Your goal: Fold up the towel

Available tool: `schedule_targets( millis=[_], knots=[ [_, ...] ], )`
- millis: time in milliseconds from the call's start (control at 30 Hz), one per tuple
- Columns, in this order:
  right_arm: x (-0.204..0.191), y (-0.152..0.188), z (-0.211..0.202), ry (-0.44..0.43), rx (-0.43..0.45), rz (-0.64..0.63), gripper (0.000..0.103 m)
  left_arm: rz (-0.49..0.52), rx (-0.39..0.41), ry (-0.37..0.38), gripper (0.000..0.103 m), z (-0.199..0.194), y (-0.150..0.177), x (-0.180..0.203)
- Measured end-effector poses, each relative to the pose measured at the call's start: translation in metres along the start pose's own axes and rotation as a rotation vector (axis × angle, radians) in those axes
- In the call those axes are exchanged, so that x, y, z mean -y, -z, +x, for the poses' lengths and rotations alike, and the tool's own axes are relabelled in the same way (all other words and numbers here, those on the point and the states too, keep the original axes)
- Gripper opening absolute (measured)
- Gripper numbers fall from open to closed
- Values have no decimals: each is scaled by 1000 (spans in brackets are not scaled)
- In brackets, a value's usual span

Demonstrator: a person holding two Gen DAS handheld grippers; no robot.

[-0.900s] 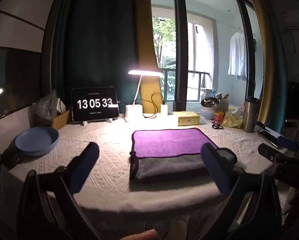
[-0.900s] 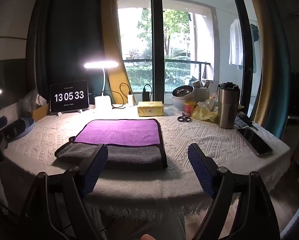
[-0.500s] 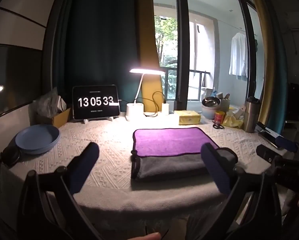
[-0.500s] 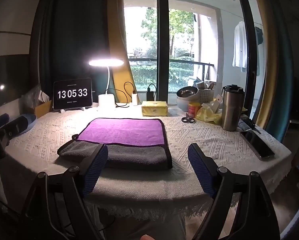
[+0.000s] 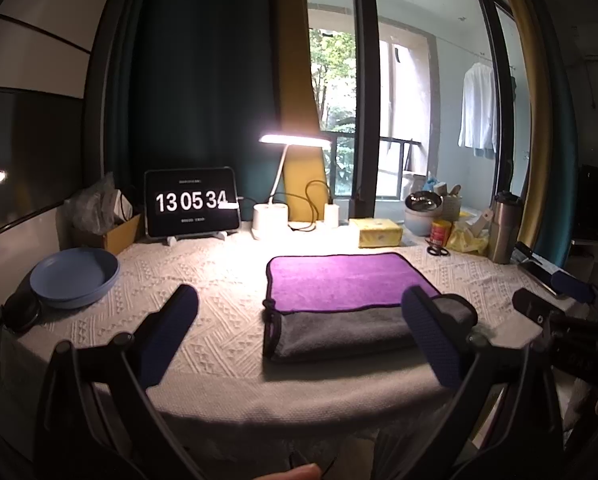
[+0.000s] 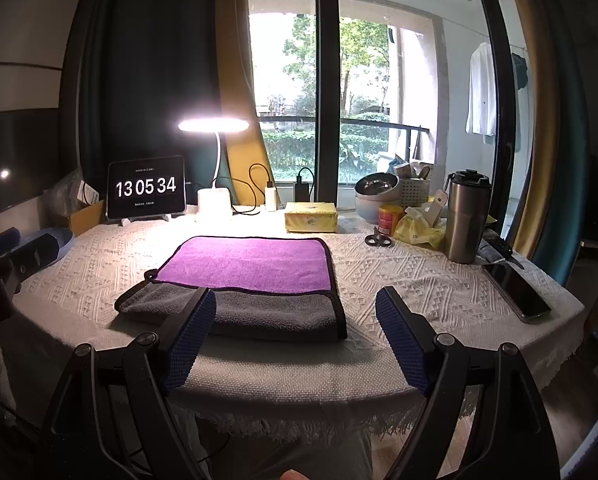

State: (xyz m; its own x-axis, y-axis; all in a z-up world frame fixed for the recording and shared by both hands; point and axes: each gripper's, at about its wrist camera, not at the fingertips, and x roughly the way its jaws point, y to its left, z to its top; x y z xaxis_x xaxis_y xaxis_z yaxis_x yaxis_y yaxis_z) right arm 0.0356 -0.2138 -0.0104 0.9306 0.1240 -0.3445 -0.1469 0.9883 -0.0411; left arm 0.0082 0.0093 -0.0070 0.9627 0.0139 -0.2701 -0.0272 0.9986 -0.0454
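Observation:
A folded towel (image 5: 351,280), purple on top with a grey layer showing along its near edge, lies flat on the white tablecloth (image 5: 219,280). It also shows in the right wrist view (image 6: 251,264). My left gripper (image 5: 299,332) is open and empty, held off the table's near edge, to the left of the towel. My right gripper (image 6: 295,332) is open and empty, held off the near edge in front of the towel's right part. The right gripper's fingertips (image 5: 571,286) show at the right of the left wrist view.
A blue bowl (image 5: 75,278) sits at the left. At the back stand a clock tablet (image 5: 191,202), a lit desk lamp (image 5: 271,216) and a yellow box (image 5: 379,232). A steel tumbler (image 6: 467,220), scissors (image 6: 379,238) and a phone (image 6: 519,292) are at the right.
Both grippers have drawn slightly back and up from the table; the towel has not moved. The clock has ticked from 13:05:33 to 13:05:34.

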Motion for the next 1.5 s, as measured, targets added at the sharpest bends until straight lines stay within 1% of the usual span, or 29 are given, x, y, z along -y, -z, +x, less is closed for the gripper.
schedule_targets(
  millis=[300, 1500],
  knots=[
    [-1, -2, 2, -8, 0, -3, 85, 8, -2, 24, 103, -1, -2, 2],
    [0, -2, 3, -4, -1, 2, 85, 2, -16, 18, 103, 0, -2, 0]
  ],
)
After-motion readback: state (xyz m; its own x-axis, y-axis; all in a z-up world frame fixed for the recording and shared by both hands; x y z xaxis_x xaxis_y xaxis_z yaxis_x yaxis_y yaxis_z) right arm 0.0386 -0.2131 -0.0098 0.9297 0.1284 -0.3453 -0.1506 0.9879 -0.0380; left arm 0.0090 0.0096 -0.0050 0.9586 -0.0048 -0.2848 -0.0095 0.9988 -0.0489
